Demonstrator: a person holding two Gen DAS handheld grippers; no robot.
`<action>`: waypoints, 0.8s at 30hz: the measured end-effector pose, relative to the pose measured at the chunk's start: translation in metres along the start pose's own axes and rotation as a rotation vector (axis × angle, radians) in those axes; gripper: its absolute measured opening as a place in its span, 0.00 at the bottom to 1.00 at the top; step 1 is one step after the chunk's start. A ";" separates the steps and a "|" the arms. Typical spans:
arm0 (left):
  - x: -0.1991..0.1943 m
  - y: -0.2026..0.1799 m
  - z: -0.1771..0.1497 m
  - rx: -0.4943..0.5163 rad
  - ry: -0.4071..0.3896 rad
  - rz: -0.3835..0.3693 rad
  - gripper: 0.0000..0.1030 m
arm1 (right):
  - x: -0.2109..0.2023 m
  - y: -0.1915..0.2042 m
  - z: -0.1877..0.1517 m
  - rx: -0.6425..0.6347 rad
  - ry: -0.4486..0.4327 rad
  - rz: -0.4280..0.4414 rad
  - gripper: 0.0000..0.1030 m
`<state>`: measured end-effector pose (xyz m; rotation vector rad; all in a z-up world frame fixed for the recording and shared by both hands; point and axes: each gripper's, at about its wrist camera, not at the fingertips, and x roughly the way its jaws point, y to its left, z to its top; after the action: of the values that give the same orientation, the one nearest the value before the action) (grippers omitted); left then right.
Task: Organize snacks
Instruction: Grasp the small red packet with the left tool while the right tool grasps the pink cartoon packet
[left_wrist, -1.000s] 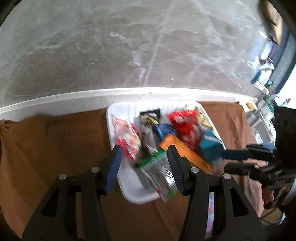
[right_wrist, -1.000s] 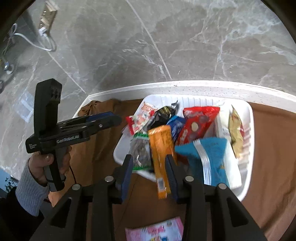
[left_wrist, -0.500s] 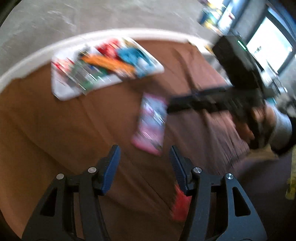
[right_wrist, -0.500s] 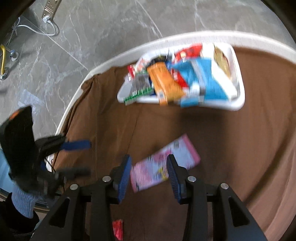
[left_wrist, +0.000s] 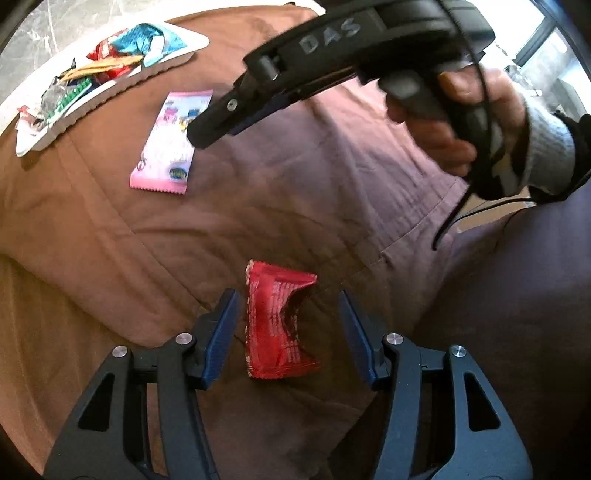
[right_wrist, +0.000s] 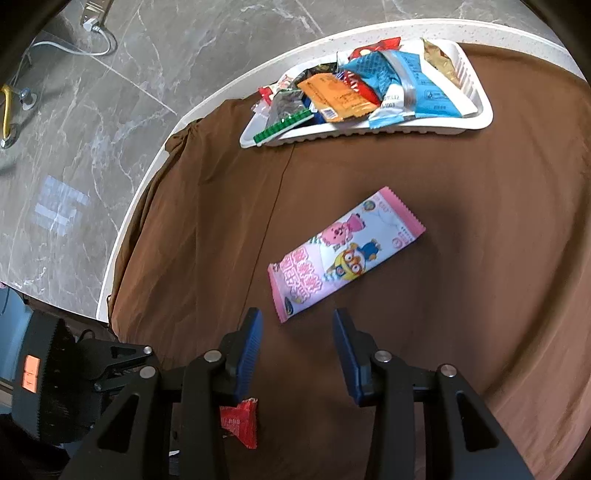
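Note:
A crumpled red snack packet (left_wrist: 277, 325) lies on the brown cloth, and my left gripper (left_wrist: 288, 317) stands open astride it, pads clear of it on both sides. A pink cartoon snack packet (right_wrist: 343, 254) lies flat in the middle of the cloth. My right gripper (right_wrist: 297, 332) is open and empty, with its tips just short of the pink packet's near corner. In the left wrist view the right gripper (left_wrist: 207, 133) reaches in over the pink packet (left_wrist: 168, 144). The white tray (right_wrist: 369, 129) at the far edge holds several packets. The red packet (right_wrist: 240, 421) shows under the right gripper.
The brown cloth (right_wrist: 480, 295) covers a round white-rimmed table (right_wrist: 147, 177), with grey marble floor (right_wrist: 74, 147) beyond. A hand in a grey sleeve (left_wrist: 461, 122) holds the right tool. The left tool's black body (right_wrist: 48, 376) sits low left. The tray (left_wrist: 33, 144) shows far left.
Both grippers have pulled back from the tray towards the near side of the table. The left one swung over the red packet and dropped lower; the right one now hovers by the pink packet.

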<state>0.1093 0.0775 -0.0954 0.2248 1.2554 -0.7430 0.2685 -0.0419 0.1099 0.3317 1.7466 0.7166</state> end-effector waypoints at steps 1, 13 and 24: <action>0.003 0.002 0.001 0.003 0.006 0.006 0.52 | 0.001 0.001 0.000 0.002 0.000 -0.001 0.42; 0.020 -0.010 0.000 0.021 0.018 0.103 0.29 | 0.002 -0.005 -0.002 0.037 -0.008 -0.037 0.48; 0.006 0.024 0.000 -0.072 -0.041 0.086 0.27 | 0.023 -0.006 0.021 0.085 0.004 -0.086 0.51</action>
<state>0.1247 0.0928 -0.1064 0.2020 1.2242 -0.6248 0.2825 -0.0274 0.0845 0.3116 1.7876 0.5832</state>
